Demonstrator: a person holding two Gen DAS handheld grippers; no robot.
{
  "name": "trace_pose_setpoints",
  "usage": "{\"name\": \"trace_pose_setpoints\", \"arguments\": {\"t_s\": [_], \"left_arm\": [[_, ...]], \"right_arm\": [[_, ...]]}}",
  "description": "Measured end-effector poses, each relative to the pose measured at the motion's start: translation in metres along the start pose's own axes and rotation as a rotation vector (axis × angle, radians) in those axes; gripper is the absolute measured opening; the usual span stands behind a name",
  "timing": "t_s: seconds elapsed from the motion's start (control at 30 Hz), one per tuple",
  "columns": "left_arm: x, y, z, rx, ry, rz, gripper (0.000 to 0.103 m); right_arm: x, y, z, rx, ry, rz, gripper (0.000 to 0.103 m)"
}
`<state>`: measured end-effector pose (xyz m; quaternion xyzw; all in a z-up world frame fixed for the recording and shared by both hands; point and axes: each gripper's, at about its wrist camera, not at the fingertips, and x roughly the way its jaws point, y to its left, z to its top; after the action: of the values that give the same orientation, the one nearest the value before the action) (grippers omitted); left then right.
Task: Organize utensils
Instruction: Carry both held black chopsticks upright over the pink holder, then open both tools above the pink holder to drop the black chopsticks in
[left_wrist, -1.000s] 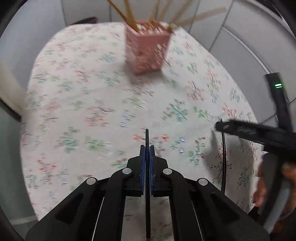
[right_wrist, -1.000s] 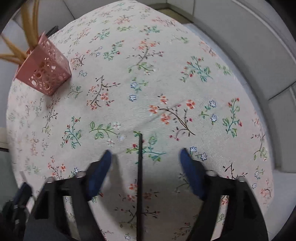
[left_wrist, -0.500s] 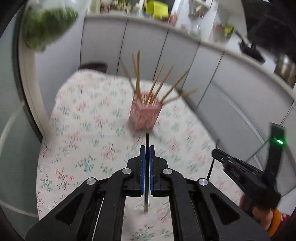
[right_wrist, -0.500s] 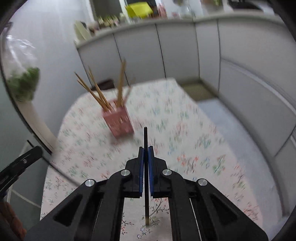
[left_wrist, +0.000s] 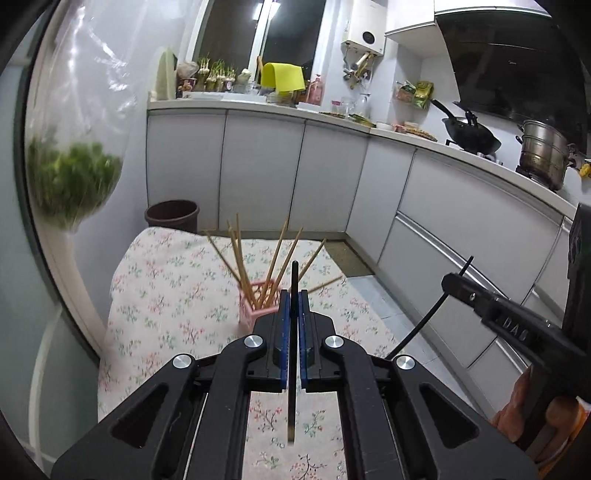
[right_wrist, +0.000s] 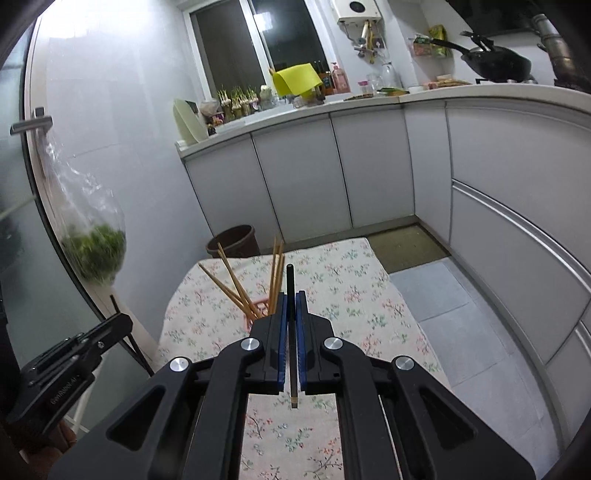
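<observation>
A pink perforated holder (left_wrist: 255, 308) stands on the floral tablecloth (left_wrist: 166, 295) with several wooden chopsticks (left_wrist: 240, 254) fanning out of it. My left gripper (left_wrist: 292, 295) is shut on a black chopstick (left_wrist: 294, 280), held level above the table just in front of the holder. My right gripper (right_wrist: 291, 297) is shut on another black chopstick (right_wrist: 290, 284), also raised, with the holder (right_wrist: 258, 308) partly hidden behind its fingers. The right gripper also shows at the right of the left wrist view (left_wrist: 458, 286), its black chopstick (left_wrist: 424, 325) hanging down.
Grey kitchen cabinets (left_wrist: 332, 177) run behind and to the right of the table. A brown bin (left_wrist: 171, 214) stands past the far table edge. A clear bag of greens (left_wrist: 74, 177) hangs at the left by a door. A wok (left_wrist: 469, 134) and steel pot (left_wrist: 543, 153) sit on the counter.
Both grippers have tilted up from facing down at the tablecloth to facing level across the kitchen. The right gripper went from open around a black chopstick to shut on it.
</observation>
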<state>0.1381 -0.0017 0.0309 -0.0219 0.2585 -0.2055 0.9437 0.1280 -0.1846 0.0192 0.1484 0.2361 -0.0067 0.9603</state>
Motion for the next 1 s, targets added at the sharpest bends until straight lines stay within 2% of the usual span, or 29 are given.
{"name": "trace_pose_setpoints", "arguments": {"t_s": [0.2, 0.47, 0.57, 0.87, 1.0], "left_arm": [[0.005, -0.002, 0.032, 0.006, -0.051, -0.002, 0.003], [0.032, 0.000, 0.081, 0.004, -0.135, -0.002, 0.003], [0.049, 0.006, 0.090, 0.006, -0.135, 0.001, 0.003], [0.109, 0.033, 0.096, -0.017, -0.109, 0.024, 0.003], [0.142, 0.045, 0.094, -0.072, -0.033, 0.007, 0.006]], "right_arm": [[-0.002, 0.019, 0.035, -0.013, -0.059, 0.045, 0.005], [0.030, 0.039, 0.085, -0.014, -0.129, 0.079, 0.005], [0.052, 0.043, 0.094, -0.026, -0.131, 0.076, 0.005], [0.111, 0.042, 0.091, -0.031, -0.110, 0.062, 0.005], [0.123, 0.042, 0.085, -0.034, -0.104, 0.061, 0.005]]}}
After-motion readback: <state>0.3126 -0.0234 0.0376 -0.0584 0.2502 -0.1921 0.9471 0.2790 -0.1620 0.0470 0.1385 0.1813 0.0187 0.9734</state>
